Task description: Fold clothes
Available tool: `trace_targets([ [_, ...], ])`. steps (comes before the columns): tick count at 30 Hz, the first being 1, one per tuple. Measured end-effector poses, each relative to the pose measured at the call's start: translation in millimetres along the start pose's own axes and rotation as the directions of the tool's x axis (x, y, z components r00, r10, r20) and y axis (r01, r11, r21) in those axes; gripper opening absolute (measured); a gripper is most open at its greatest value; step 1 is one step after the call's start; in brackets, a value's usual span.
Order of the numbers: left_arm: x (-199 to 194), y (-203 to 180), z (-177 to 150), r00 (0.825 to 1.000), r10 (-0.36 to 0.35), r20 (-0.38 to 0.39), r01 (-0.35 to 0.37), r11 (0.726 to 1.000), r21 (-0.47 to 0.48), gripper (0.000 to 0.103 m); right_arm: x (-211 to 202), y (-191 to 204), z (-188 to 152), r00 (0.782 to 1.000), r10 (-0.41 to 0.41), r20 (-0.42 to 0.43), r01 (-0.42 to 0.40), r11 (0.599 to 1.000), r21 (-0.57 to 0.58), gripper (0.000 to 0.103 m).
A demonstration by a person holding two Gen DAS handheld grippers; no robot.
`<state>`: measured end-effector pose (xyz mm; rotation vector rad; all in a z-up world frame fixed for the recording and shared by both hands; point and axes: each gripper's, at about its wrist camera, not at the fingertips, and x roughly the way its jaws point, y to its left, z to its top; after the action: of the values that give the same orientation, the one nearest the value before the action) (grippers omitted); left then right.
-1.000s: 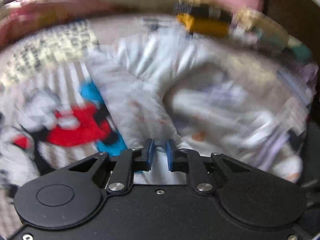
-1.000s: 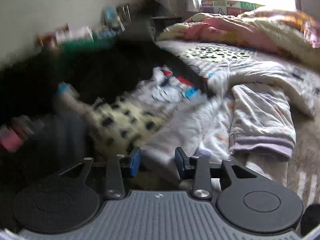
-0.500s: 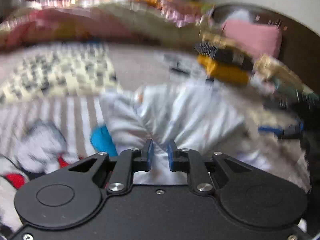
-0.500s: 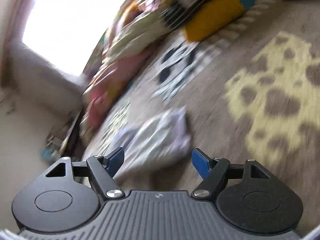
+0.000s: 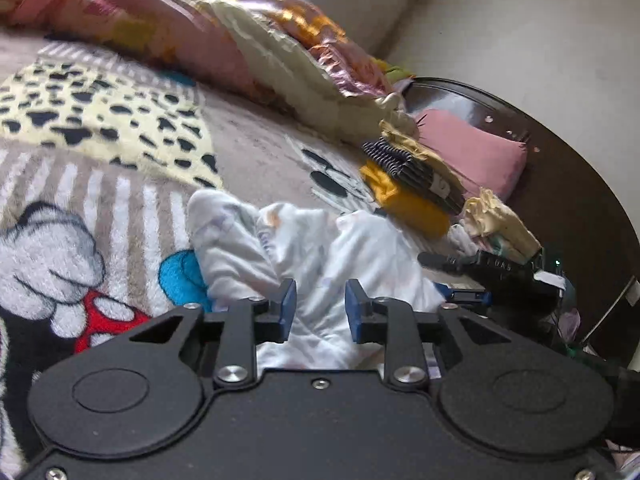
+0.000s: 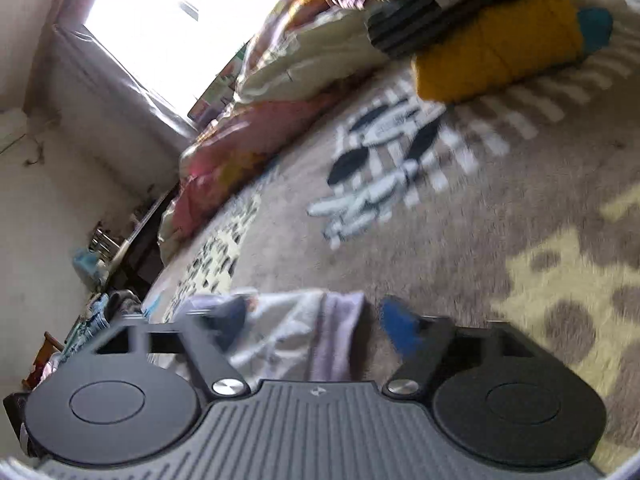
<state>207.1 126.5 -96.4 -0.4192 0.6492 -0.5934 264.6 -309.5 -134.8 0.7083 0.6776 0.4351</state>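
A white printed garment [image 5: 304, 256] lies bunched on the cartoon blanket [image 5: 80, 208]. My left gripper [image 5: 320, 310] sits low over its near part, jaws partly open with cloth between the blue pads [image 5: 286, 308], not clamped. In the right wrist view the garment's lilac-cuffed end [image 6: 304, 332] lies between the spread jaws of my right gripper [image 6: 316, 320], which is open and low over the blanket [image 6: 460, 208]. My right gripper also shows at the right of the left wrist view [image 5: 464, 296].
A stack of folded clothes, yellow with a striped black piece on top [image 5: 408, 188] [image 6: 492, 48], sits further up the bed. A rumpled pink and cream duvet [image 5: 224, 40] lines the far side. A pink pillow [image 5: 472, 152] leans on the dark headboard.
My left gripper has opened from shut on the cloth. My right gripper, open since half a second ago, has come down over the cuffed end.
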Motion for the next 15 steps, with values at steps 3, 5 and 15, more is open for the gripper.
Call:
trace_targets([
  [3,8,3,-4,1.000,0.010,-0.017,-0.010,1.000,-0.013,0.025,0,7,-5,1.000,-0.003,-0.031,0.002,1.000,-0.027,0.015],
  [5,6,7,-4,1.000,-0.002,-0.011,0.002,0.999,-0.033,0.026,-10,16,-3,1.000,-0.012,0.021,0.013,0.999,-0.037,0.011],
  [15,-28,20,12,0.992,-0.099,0.084,0.113,0.976,-0.186,0.039,-71,196,-5,0.986,0.077,0.150,0.036,0.774,-0.632,0.010],
])
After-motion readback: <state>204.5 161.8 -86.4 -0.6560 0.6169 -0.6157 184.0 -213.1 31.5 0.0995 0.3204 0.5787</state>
